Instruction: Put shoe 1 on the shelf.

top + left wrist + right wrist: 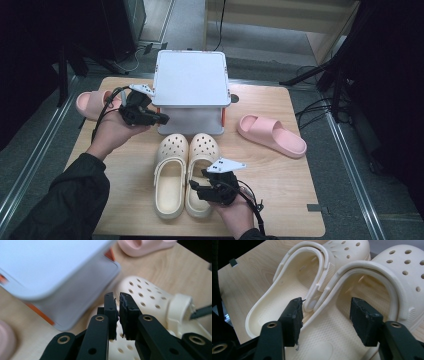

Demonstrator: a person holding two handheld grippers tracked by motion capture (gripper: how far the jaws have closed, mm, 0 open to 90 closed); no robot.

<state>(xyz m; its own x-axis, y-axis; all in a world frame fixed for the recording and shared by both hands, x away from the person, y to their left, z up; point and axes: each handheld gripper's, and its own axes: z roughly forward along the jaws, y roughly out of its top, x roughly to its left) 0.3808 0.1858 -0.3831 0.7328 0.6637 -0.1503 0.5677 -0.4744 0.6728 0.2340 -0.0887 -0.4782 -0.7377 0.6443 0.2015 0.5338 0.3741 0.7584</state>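
Observation:
Two cream clogs stand side by side in front of the white shelf (190, 75), the left clog (171, 175) and the right clog (202, 147), toes toward it. My right gripper (195, 189) hovers at the right clog's heel. In the right gripper view it (325, 315) is open, its jaws standing either side of the right clog's (329, 340) inner wall and strap without pressing, with the left clog (274, 297) beyond. My left gripper (162, 119) hangs beside the shelf's left front corner. Its jaws (117, 298) are shut with nothing between them, above a clog's toe (150, 297).
A pink slide (90, 102) lies at the back left of the wooden table (280, 200), behind my left hand. Its mate (272, 134) lies to the right of the shelf. The shelf (50, 265) looms close on the left gripper's left.

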